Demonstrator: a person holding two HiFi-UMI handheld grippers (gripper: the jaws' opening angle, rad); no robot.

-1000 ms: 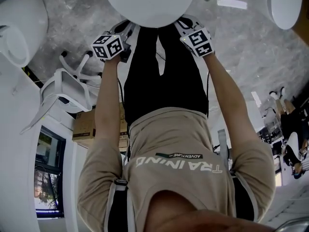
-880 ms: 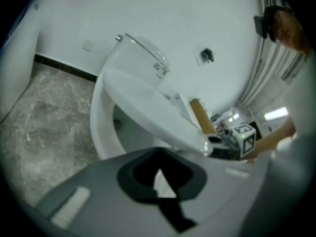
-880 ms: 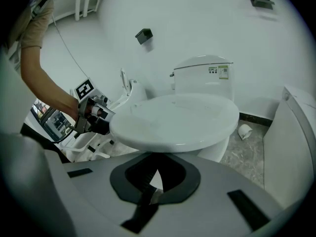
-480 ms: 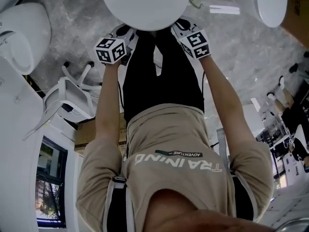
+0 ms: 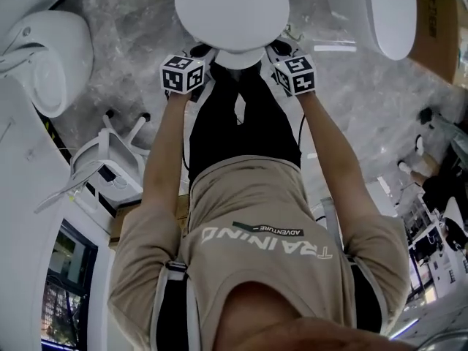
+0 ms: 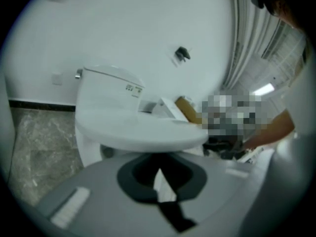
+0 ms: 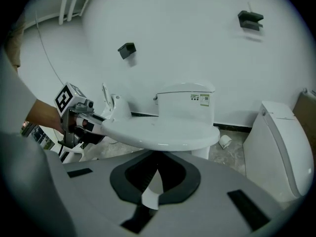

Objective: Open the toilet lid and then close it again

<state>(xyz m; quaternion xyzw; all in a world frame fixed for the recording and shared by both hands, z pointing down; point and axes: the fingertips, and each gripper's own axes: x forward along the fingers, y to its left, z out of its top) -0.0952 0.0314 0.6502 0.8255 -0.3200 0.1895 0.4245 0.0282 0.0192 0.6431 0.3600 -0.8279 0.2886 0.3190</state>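
**Toilet lid (image 5: 230,9) flanked at its near edge**

From the left: my left gripper (image 5: 191,64), jaws clenched and empty, sits just beside the lid's near left edge. The white lid lies roughly level before its cistern (image 7: 186,102). My right gripper (image 5: 287,61), jaws likewise pressed together and empty, flanks the near right edge. Whether either touches the lid I cannot tell.

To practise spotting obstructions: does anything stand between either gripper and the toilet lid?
Nothing visible does. The left gripper and right gripper sit at the front edge of the toilet lid, one each side, jaws together.
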